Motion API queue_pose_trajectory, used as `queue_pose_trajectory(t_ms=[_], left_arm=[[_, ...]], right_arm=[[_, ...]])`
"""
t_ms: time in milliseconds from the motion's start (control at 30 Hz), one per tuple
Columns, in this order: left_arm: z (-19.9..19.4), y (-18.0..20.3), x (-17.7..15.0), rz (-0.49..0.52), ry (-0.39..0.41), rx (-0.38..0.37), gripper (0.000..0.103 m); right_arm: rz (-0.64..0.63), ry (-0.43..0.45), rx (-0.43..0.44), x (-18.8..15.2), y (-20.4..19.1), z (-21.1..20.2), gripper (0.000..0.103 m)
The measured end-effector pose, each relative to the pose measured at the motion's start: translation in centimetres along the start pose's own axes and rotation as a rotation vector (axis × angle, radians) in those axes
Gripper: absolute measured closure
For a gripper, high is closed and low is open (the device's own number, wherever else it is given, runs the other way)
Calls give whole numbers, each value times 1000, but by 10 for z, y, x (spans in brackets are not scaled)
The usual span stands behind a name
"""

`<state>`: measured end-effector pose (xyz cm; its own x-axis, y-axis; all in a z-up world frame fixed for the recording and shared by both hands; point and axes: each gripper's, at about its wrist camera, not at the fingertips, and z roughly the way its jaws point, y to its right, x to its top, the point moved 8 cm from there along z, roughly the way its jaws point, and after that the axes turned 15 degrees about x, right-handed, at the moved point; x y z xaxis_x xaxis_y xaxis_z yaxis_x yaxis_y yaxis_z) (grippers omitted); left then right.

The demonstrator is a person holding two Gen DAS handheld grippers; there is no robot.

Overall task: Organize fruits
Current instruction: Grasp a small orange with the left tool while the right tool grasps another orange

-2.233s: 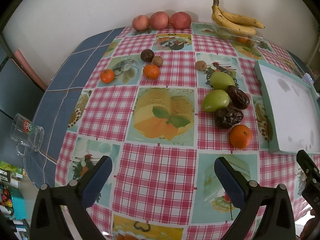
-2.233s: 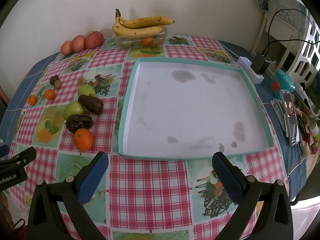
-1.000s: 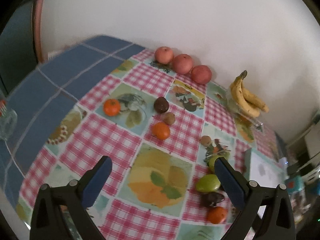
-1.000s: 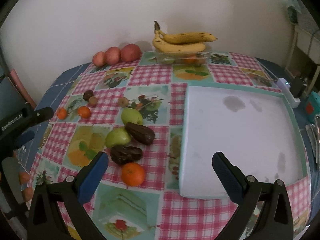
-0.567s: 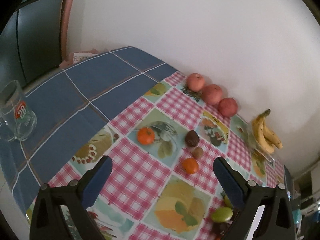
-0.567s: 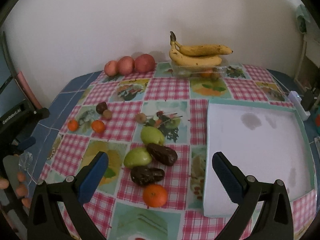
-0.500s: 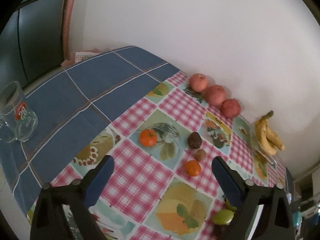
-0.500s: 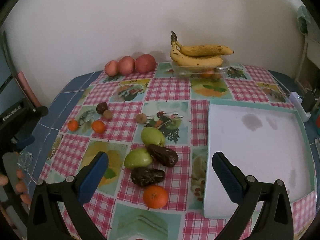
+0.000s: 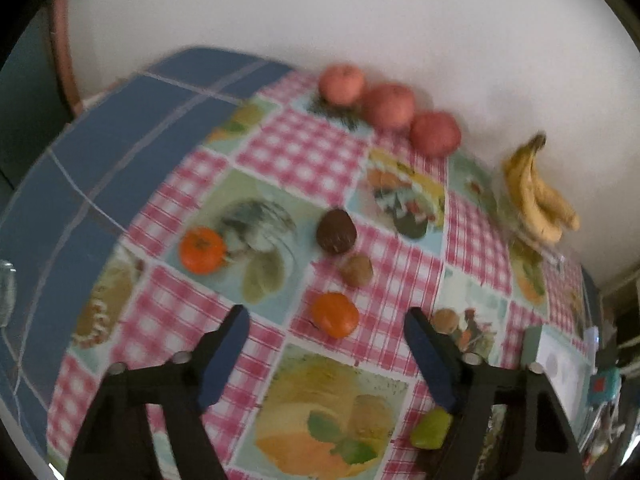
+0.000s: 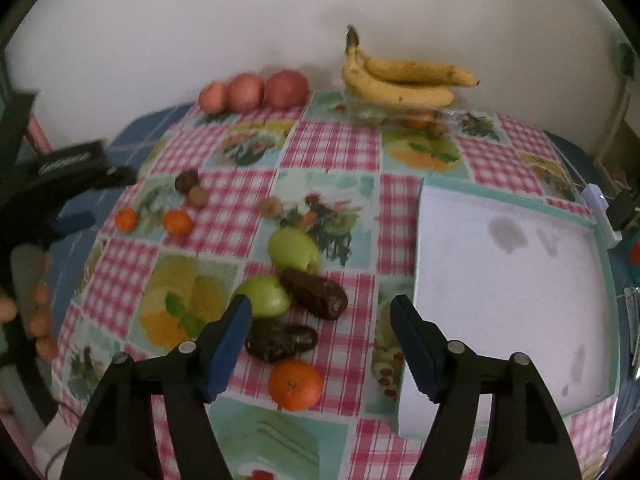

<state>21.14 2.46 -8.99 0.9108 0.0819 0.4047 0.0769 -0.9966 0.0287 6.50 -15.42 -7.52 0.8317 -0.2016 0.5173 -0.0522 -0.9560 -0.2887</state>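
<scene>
Holding both tongs above the table, I have nothing gripped. My left gripper (image 9: 326, 354) has just been narrowing its jaws; they stand apart, framing a small orange (image 9: 335, 315) without touching it. My right gripper (image 10: 320, 338) has likewise been narrowing, jaws apart and bare, over a dark wrinkled fruit (image 10: 280, 342) and a larger orange (image 10: 295, 385).

Taking the white tray (image 10: 508, 300) as landmark: it is empty. The larger orange, both dark fruits and two green fruits (image 10: 294, 250) lie just beside its left edge. The small oranges and brown fruits lie farther left, well apart from it. Three red apples (image 10: 256, 92) and the bananas (image 10: 404, 80) sit beyond it, against the wall.

Hazards, in my judgement:
- The left view is blurred, so I could close off centre and roll the small orange away.
- The cluster by the tray is packed tight; the right jaws could nudge a neighbour or pinch two fruits.
- The dark fruits look soft; a hard squeeze may crush them.
</scene>
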Motion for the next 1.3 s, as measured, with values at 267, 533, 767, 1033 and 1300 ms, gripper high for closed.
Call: queue_pose_trajectory(t_ms=[267,533,767,1033,1300], left_arm=[[38,15,-10,41,-56,1,30],[53,11,-9,62,-54,36,30],[54,21,-10,98,-60,28,60],[53,19,-14,105,-84,23,66],[47,16,-19,104,-115,18,67]], right_arm=[[-22,-158,23,-32,-10,28,30],[-10,-252,34,-57,-8,48,30],[-26,-307,16,-72,-8,58,30],[-53,-297,-17,-76,-4,63,46],[-53,-288,4,-74,-7,61,63]])
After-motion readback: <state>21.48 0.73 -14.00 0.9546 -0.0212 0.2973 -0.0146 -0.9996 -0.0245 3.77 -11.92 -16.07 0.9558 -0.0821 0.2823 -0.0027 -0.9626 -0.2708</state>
